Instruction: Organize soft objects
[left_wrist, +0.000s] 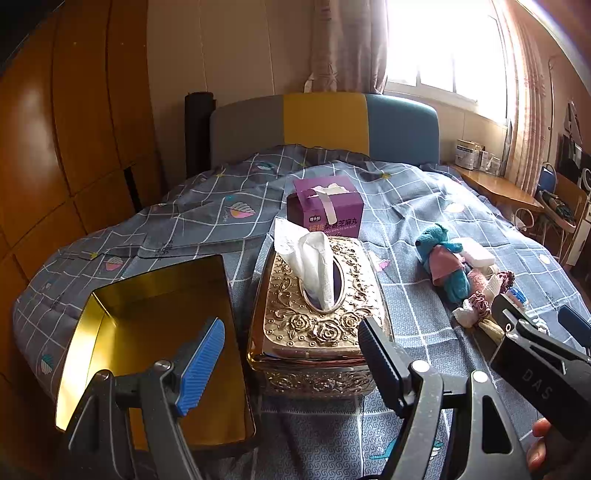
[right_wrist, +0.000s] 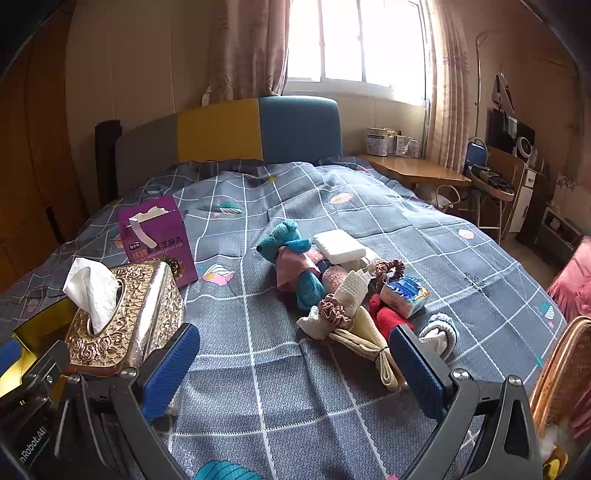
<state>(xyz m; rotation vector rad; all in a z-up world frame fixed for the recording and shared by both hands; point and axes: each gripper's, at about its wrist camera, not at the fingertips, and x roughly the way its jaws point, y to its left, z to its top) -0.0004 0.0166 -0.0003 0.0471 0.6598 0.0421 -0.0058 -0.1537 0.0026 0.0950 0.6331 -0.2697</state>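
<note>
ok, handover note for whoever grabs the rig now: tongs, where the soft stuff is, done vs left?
Left tongs: open, empty, hovering over the gold tin and the ornate tissue box.
Right tongs: open, empty, short of the pile.
Soft things lie heaped on the bedspread: teal teddy bear, white sponge, scrunchies, red plush, tissue pack.
Done: nothing visibly sorted; the tin looks empty.
Left: apparently the whole pile.

Tin (left_wrist: 155, 354) left of tissue box (left_wrist: 317, 317) on bed (right_wrist: 258, 387), carton (left_wrist: 325, 210) right behind it. Pile of soft stuff (right_wrist: 354, 295) off to right, teddy (right_wrist: 291, 258) at its back.
</note>
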